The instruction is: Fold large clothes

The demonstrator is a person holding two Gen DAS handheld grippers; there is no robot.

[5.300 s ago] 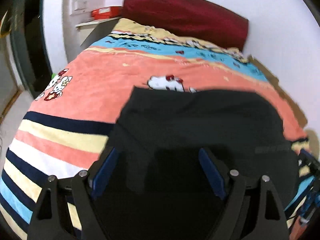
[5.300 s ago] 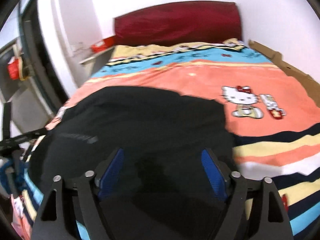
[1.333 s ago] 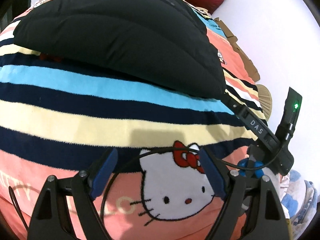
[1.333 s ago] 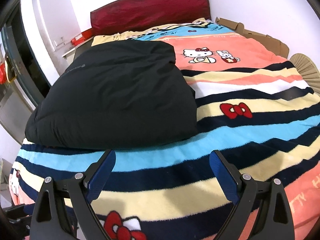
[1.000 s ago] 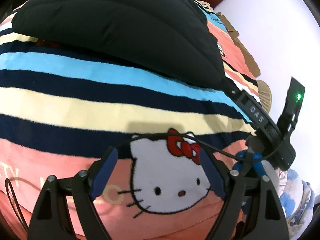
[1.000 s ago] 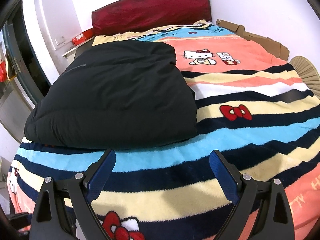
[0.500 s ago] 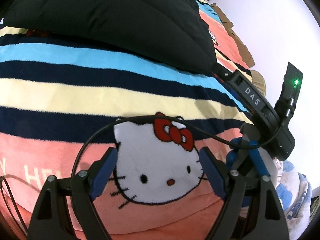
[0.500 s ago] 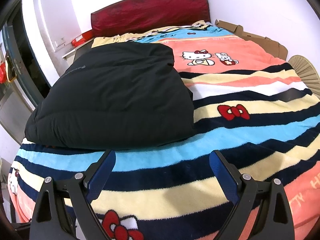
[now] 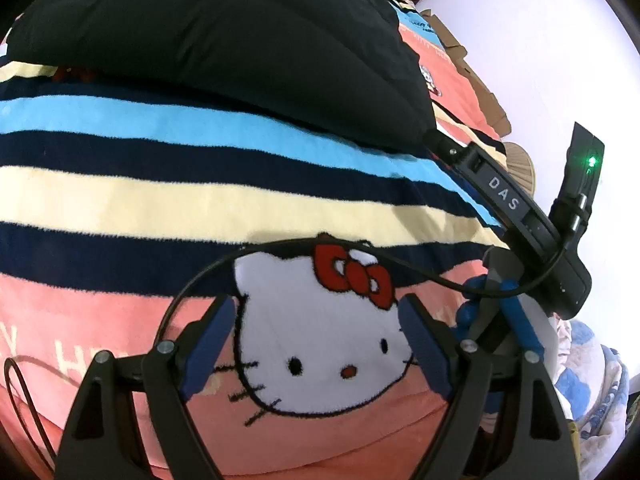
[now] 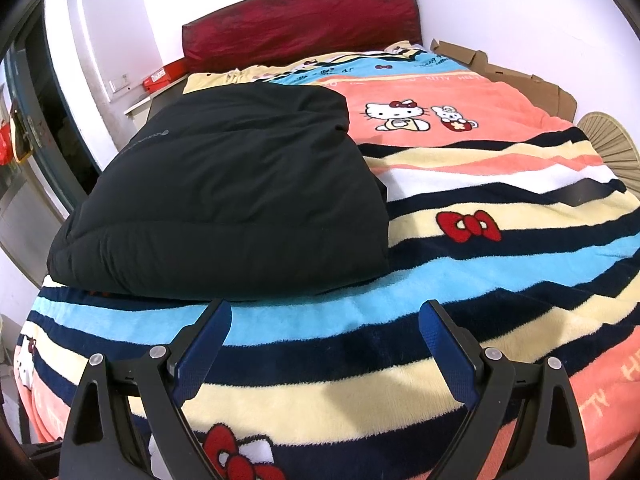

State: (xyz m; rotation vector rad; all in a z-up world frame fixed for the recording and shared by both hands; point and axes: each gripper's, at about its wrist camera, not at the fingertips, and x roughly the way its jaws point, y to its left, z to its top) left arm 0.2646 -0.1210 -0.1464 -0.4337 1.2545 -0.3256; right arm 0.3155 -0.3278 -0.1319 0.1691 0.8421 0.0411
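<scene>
folded black jacket (image 10: 240,200) on striped blanket (image 10: 460,272), left tool (image 9: 316,328) & right tool (image 10: 324,336) both spread wide, nothing btwn fingers

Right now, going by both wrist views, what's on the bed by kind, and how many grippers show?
Folded black garment: 1
Striped cartoon-cat blanket: 1
Dark red cushion at the headboard: 1
Grippers: 2, the left gripper and the right gripper, both open and empty
Total: 5
</scene>
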